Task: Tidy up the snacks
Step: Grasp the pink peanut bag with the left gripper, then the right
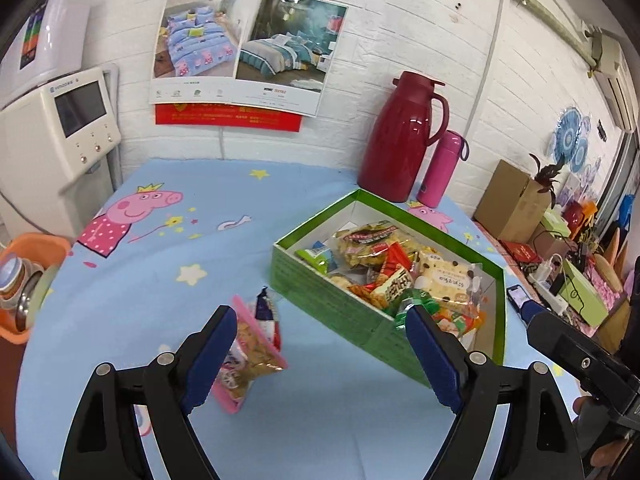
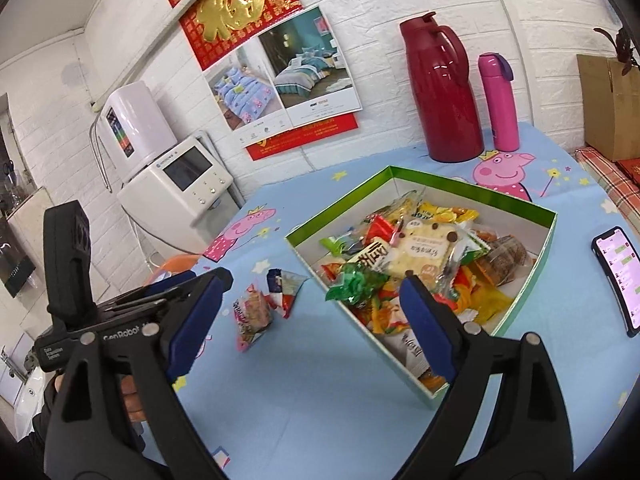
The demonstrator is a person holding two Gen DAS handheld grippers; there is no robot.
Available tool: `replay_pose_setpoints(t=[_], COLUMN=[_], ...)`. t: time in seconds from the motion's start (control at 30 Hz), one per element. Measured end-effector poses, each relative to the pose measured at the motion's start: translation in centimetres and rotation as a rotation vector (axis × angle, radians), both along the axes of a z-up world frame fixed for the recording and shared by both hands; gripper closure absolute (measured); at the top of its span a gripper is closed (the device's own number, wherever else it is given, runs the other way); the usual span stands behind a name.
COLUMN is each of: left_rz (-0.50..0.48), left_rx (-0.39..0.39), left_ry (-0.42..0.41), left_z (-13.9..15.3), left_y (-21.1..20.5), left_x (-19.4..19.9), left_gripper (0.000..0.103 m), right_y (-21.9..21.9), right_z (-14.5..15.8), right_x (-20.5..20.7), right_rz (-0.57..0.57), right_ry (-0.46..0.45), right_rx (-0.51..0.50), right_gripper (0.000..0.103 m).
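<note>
A green cardboard box (image 1: 320,288) (image 2: 532,280) stands on the blue cartoon tablecloth, heaped with several wrapped snacks; a pale biscuit packet (image 1: 444,280) (image 2: 420,252) lies on top. Two snacks lie loose on the cloth left of the box: a pink-edged packet (image 1: 252,352) (image 2: 252,312) and a small red-white-blue one (image 1: 266,312) (image 2: 286,284). My left gripper (image 1: 320,356) is open, its left finger beside the pink-edged packet, nothing held. My right gripper (image 2: 312,320) is open too, above the box's near corner. The left gripper's body (image 2: 132,304) shows in the right wrist view.
A dark red thermos jug (image 1: 404,140) (image 2: 444,92) and a pink bottle (image 1: 440,168) (image 2: 500,104) stand behind the box by the wall. A phone (image 2: 620,276) lies right of the box. A white appliance (image 1: 56,132) and an orange basket (image 1: 28,280) sit at the left.
</note>
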State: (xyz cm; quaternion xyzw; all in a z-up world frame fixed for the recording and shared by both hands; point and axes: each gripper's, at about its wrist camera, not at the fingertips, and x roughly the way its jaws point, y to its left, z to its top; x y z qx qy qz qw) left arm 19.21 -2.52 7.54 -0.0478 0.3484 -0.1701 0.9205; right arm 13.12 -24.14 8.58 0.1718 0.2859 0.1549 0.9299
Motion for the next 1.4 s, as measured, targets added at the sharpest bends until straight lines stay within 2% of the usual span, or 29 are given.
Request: replay_pose_setpoints(t=[0.4,0.53,0.7,0.83,0.97,1.13,1.2,1.4], left_rz=[0.153,0.179,0.119,0.04,-0.014,-0.034,-0.04,-0.094], left_rx=[0.037,0.026,-0.089,-0.113,-0.138,-0.176,-0.172,-0.175], left_ry=[0.079,0.128,0.202,0.21,0.228,0.248,0.255,0.285], left_z=[-3.4,-5.0,-6.8,-7.9,-8.8,-9.4,-9.6,-10.6], left_y=[8.1,10.2,11.9,11.5,11.4,12.1,12.0,10.5], left_x=[0.6,1.6,2.9,3.5,3.7,3.1,3.0,2.2], left_gripper=[0.015,0.015,0.015,0.019,0.026,0.026,0.026,0.026], right_y=[5.8,7.3,9.2,10.8,11.9,13.6,14.1,11.5], right_z=[-3.8,-5.1,-6.9,-7.7,-7.8,-8.9,-10.1,-10.7], right_x=[0.8,1.5,3.0,4.7,7.0,9.9,10.7,7.6], right_rz=[0.128,0.162,0.213,0.238,0.264,0.272,0.29,0.284], right_ry=[0.118,0.158,0.202,0.205,0.2,0.191,0.235,0.269], right_rx=[-0.039,-0.057,-0.08,-0.116,-0.133,-0.194,-0.204,-0.089], right_gripper=[0.013,0.013,0.013,0.014,0.025,0.037,0.075,0.078])
